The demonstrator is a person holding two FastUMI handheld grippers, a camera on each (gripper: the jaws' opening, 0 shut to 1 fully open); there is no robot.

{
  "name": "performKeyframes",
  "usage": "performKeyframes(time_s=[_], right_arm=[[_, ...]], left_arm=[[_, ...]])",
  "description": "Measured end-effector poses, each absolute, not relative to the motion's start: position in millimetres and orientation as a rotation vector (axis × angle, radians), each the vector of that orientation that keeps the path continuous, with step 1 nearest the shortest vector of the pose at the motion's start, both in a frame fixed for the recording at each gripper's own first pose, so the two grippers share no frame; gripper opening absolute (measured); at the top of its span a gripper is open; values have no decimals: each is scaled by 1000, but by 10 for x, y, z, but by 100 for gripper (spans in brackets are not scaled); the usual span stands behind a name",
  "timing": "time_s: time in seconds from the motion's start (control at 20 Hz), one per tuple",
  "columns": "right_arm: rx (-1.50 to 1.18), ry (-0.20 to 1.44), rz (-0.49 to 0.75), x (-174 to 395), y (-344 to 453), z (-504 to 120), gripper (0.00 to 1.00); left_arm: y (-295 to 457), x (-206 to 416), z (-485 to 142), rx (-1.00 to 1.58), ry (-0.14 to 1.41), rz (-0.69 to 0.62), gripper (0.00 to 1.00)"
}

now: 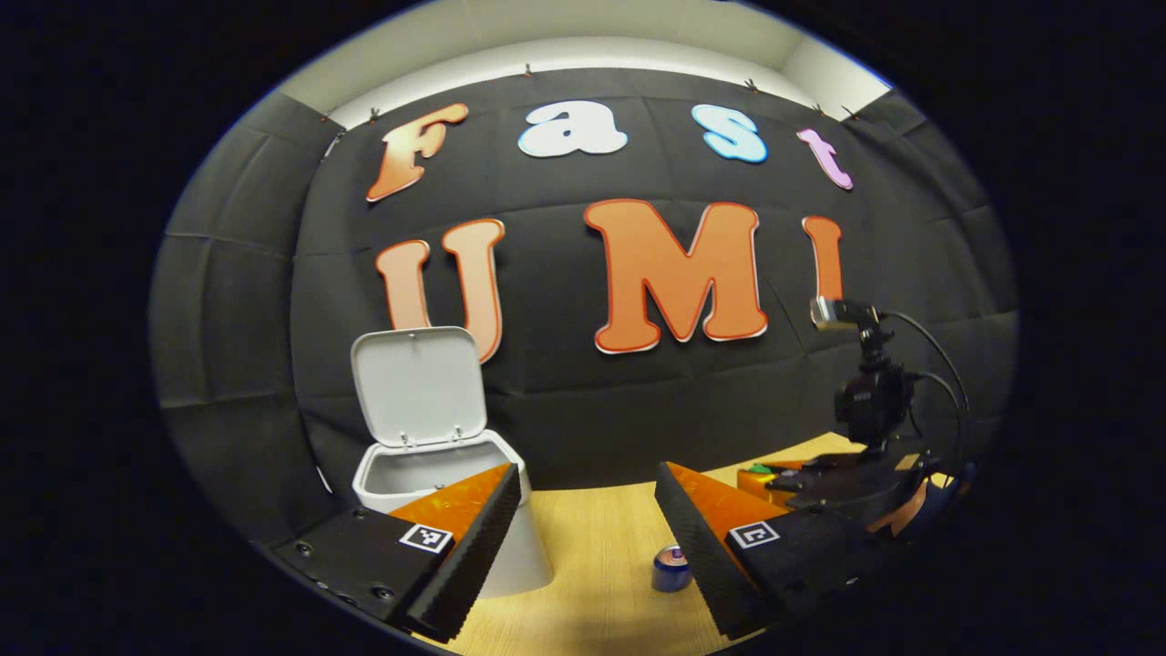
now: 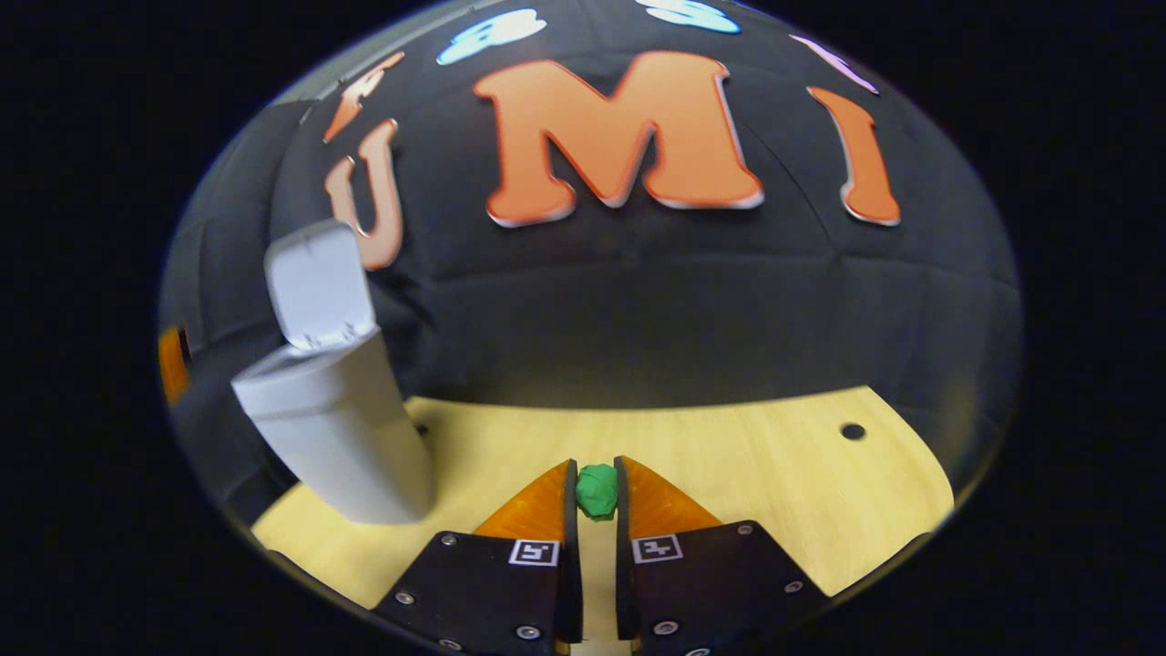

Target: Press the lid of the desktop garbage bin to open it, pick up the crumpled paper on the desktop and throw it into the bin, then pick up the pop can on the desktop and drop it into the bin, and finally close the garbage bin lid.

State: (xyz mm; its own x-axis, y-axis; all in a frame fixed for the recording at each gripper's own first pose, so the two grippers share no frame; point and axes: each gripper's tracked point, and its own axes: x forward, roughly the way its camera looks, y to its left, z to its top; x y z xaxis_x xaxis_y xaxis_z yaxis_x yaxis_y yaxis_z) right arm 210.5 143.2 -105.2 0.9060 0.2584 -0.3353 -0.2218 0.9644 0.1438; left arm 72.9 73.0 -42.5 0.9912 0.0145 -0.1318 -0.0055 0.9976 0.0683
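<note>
While the left gripper view looks across the pale wooden desk (image 1: 601,547), its own left tongs (image 1: 588,510) stand wide apart with nothing between the two fingers. Just behind the left finger stands the white garbage bin (image 1: 428,474), its lid (image 1: 419,387) swung up and back so that the mouth is open; the finger hides part of the bin's front wall. Between the fingers and nearer the right one, the pop can (image 1: 671,568) stands upright on the desk, a small blue can with a silvery top, well apart from the bin. Farther off to the right, the right tongs (image 1: 770,478) show as a dark body with a camera and cables above it, and at their tips a bit of green is seen, the crumpled paper (image 1: 758,470); from here I cannot tell how the fingers sit on it. Turning to the right gripper view, the right tongs (image 2: 597,492) are drawn nearly together, and both fingers press on the crumpled paper (image 2: 597,490), a small green ball held right at the fingertips above the desk (image 2: 774,474). To the left in this view the garbage bin (image 2: 342,437) appears tilted by the lens, with its lid (image 2: 317,284) raised and open, well apart from the held paper. A small dark hole (image 2: 853,431) marks the desk far to the right, near the booth's black wall.
</note>
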Motion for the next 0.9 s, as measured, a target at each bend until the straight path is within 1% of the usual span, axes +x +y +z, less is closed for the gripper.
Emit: performKeyframes(time_s=[0.15, 0.35, 0.5, 0.65, 0.7, 0.75, 0.8, 0.85, 0.9], right_arm=[[92, 297, 366, 2234, 2299, -433, 15], [55, 292, 500, 2300, 3363, -236, 14], [-10, 334, 563, 2377, 4008, -328, 14], [-36, 380, 554, 2559, 4171, -472, 14], [-47, 402, 558, 2582, 4202, -513, 14], [-48, 420, 556, 2617, 4219, -554, 14], [-35, 429, 551, 2639, 4238, -596, 15], [-31, 428, 539, 2659, 4214, -606, 22], [-31, 423, 538, 2662, 4221, -601, 24]], left_arm=[[1137, 548, -343, 46, 112, 100, 94], [1718, 291, -302, 14, 100, 229, 94], [2066, 140, -307, -16, 100, 302, 94], [2301, 19, -449, -38, 125, 351, 94], [2363, -4, -484, -48, 131, 362, 99], [2396, -21, -523, -55, 139, 368, 94], [2427, -22, -558, -59, 145, 372, 94], [2455, -37, -588, -59, 149, 375, 95], [2476, -34, -597, -60, 148, 376, 95]])
